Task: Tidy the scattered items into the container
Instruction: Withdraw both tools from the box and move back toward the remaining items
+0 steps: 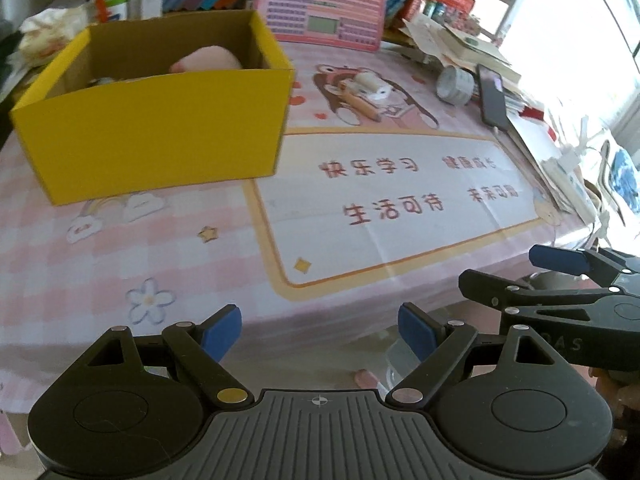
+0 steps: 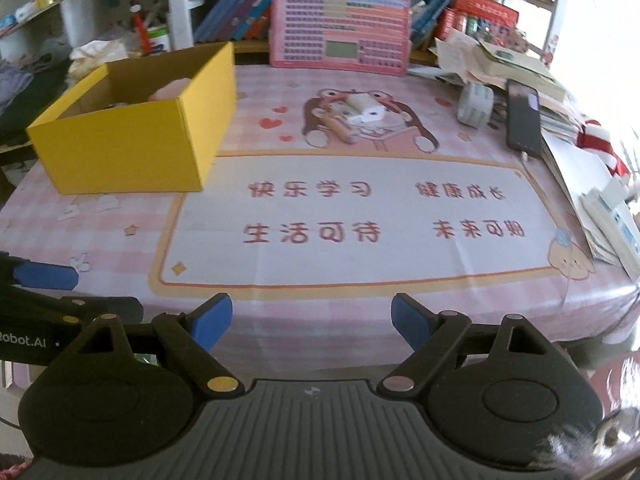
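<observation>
A yellow cardboard box [image 1: 160, 132] [image 2: 132, 144] stands on the left of the pink table mat, with a pink soft item [image 1: 208, 60] [image 2: 172, 90] lying inside. A white charger and a small cream block [image 1: 372, 86] [image 2: 366, 110] lie together beyond the printed panel, beside a wooden-handled tool [image 1: 360, 106] [image 2: 338, 128]. A grey tape roll [image 1: 456, 84] [image 2: 476, 104] and a black phone [image 1: 492, 96] [image 2: 524, 120] rest at the right. My left gripper [image 1: 320, 332] hangs open and empty at the table's near edge. My right gripper [image 2: 312, 320] is open and empty too.
A pink electronic learning board [image 1: 324, 4] [image 2: 340, 28] leans against shelves of books at the back. Piles of papers and books [image 1: 460, 40] [image 2: 504, 64] crowd the right side and edge. Each gripper shows in the other's view [image 1: 560, 276] [image 2: 44, 280]. Clothes lie behind the box at left.
</observation>
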`<state>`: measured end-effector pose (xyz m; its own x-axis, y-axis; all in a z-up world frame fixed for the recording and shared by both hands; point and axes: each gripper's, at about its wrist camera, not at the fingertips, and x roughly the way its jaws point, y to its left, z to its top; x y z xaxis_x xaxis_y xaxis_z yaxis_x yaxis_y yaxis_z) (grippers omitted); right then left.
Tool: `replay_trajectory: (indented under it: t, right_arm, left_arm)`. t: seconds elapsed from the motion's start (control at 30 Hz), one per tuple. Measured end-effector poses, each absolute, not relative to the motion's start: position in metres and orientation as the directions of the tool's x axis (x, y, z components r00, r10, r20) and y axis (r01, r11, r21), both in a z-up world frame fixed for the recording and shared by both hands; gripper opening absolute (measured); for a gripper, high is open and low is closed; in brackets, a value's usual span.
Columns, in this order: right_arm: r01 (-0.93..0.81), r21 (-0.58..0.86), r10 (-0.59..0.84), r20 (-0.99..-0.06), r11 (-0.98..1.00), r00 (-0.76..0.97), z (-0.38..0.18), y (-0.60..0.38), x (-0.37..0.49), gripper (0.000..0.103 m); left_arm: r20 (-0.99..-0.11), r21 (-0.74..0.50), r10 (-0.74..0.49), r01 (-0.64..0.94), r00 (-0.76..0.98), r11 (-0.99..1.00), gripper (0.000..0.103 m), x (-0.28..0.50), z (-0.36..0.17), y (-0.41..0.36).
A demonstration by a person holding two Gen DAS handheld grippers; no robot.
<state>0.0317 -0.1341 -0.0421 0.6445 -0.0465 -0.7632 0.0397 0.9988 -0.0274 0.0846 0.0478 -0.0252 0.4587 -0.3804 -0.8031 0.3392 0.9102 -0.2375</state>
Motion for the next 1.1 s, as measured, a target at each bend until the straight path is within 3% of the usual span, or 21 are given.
replay_trajectory:
  t: [1.1]
  right_arm:
    - [0.124,-0.054,-0.121,-0.773,0.991,0.623,-0.049,-0.265,0.105,0.086]
  left_arm:
    - [-0.809,-0.219,-0.408,0.425,0.424,0.878,0.088,0.166,-0.032,-0.09]
